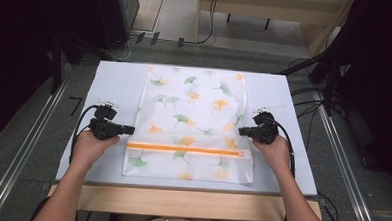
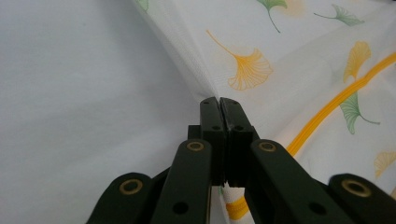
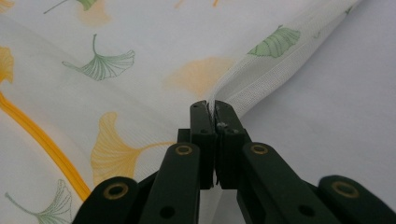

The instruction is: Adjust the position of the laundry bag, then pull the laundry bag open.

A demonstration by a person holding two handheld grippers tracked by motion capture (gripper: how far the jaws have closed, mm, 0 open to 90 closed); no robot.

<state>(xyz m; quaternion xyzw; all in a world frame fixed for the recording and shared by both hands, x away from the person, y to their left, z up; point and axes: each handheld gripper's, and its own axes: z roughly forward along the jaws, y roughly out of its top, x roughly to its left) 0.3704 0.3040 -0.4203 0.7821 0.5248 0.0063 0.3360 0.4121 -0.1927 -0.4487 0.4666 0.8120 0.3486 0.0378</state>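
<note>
A white mesh laundry bag [image 1: 191, 120] printed with green and orange ginkgo leaves lies flat in the middle of the table, with an orange zipper [image 1: 187, 149] across its near end. My left gripper [image 1: 132, 130] is shut on the bag's left edge [image 2: 196, 74], and the mesh puckers up into the jaws. At the opposite side my right gripper [image 1: 241, 131] is shut on the bag's right edge [image 3: 261, 74]. In the left gripper view the pinch [image 2: 219, 101] sits just beside the zipper [image 2: 336, 100]. The right gripper [image 3: 211, 106] holds a raised fold of the seam.
The bag rests on a pale blue-grey mat [image 1: 110, 81] over a wooden table [image 1: 180, 202]. Bare mat lies left and right of the bag. Cables [image 1: 309, 103] trail on the floor to the right, and metal rails [image 1: 27, 148] run along both sides.
</note>
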